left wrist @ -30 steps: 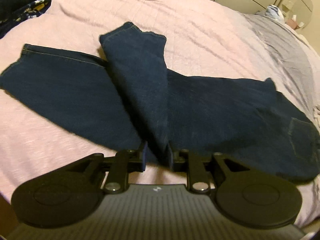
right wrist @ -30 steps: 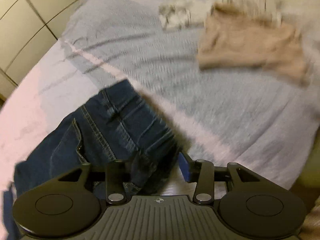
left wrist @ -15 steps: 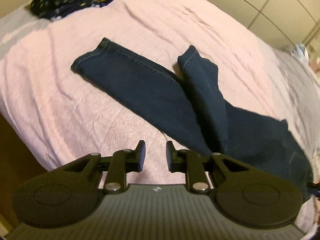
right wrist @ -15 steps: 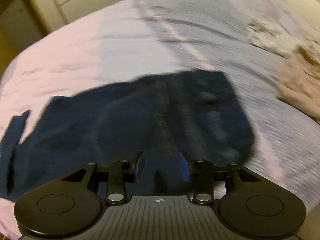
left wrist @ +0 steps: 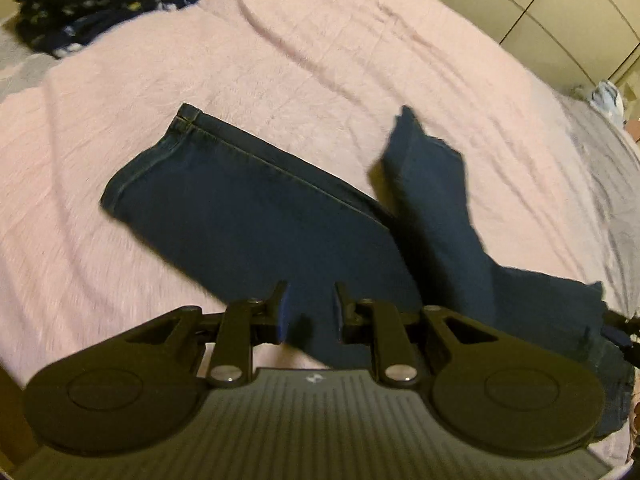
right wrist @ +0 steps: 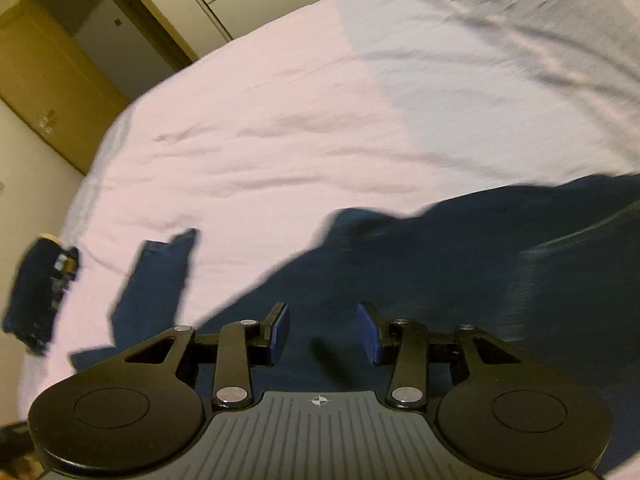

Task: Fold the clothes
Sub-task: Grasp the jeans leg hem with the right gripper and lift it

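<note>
The jeans [left wrist: 256, 216] lay spread on the bed [left wrist: 360, 52], along its near edge, dark blue denim with one leg stretched flat toward the far left corner and the other leg [left wrist: 436, 200] bent up across it, its hem lifted and rumpled. The seat and waist end lay toward the right side of the bed, partly under the right tool [right wrist: 323, 332]. They were not folded into a neat stack; the legs crossed rather than lying one upon the other.

Denim of this kind looked heavy and fairly stiff for cloth, yet limp enough to sag when lifted. It should grip well and not slip, and nothing about it was fragile. Hems, side seams and the waistband seemed the firmest places to pinch, since a single layer mid-leg would likely bunch.

The left tool [left wrist: 308, 312] hung over the near leg with its jaws apart and nothing between them. The right tool's jaws stood wider and also held nothing. A dark patterned garment [left wrist: 108, 4] lay at the far left corner.
</note>
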Motion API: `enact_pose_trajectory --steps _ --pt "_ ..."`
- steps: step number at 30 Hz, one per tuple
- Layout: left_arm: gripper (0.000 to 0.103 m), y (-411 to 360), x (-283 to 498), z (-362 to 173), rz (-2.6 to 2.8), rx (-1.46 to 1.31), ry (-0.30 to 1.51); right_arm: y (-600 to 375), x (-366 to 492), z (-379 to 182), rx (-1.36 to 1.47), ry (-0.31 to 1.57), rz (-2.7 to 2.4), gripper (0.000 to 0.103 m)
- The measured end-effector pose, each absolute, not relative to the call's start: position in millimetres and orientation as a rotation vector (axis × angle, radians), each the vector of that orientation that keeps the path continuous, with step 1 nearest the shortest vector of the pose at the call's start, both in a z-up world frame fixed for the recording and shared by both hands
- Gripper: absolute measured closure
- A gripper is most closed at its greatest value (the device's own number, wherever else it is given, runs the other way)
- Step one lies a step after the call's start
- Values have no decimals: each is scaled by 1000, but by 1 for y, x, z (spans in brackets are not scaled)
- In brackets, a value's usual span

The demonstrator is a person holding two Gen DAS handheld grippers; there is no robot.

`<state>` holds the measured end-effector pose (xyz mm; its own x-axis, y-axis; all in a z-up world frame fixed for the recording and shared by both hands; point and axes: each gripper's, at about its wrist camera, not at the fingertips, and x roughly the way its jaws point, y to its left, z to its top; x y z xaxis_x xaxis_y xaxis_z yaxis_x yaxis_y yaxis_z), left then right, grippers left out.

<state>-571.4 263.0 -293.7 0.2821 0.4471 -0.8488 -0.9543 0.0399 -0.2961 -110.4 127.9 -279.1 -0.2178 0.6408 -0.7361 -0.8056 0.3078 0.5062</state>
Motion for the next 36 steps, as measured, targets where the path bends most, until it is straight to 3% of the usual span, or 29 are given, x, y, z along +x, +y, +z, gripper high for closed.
enact_pose_trajectory --steps 2,5,13,18,19,20,22,26,28,30,33,34,36 --pt "85 284 -586 -311 1197 -1007 635 145 -133 -288 -135 1231 1351 61" --pt "95 298 -619 -308 1234 -1026 620 170 -168 -304 -61 1302 1343 61" --pt "91 329 -712 -290 1344 -1090 571 221 -222 -363 148 1590 1255 60" --pt "90 321 -747 -291 1344 -1218 513 241 -240 -385 250 1678 1203 61" --pt "90 320 -751 -292 1343 -1239 502 248 -245 -384 234 1677 1219 77" --pt "90 318 -755 -294 1341 -1260 491 253 -254 -378 194 1641 1256 98" --pt "90 315 -759 -295 1338 -1265 485 263 -278 -350 60 1475 1382 101" --pt "90 310 -765 -292 1325 -1260 463 262 -361 -281 -306 964 1776 101" --pt "91 308 -768 -290 1320 -1263 445 252 -406 -264 -465 823 1946 101" --pt "90 306 -772 -288 1311 -1269 429 242 -447 -269 -671 772 2032 98" --pt "90 302 -777 -288 1288 -1291 408 223 -483 -289 -887 721 2041 79" --pt "90 301 -778 -289 1273 -1305 400 217 -487 -294 -918 722 2043 68" --pt "90 297 -778 -291 1234 -1334 380 213 -482 -295 -900 745 1996 62"
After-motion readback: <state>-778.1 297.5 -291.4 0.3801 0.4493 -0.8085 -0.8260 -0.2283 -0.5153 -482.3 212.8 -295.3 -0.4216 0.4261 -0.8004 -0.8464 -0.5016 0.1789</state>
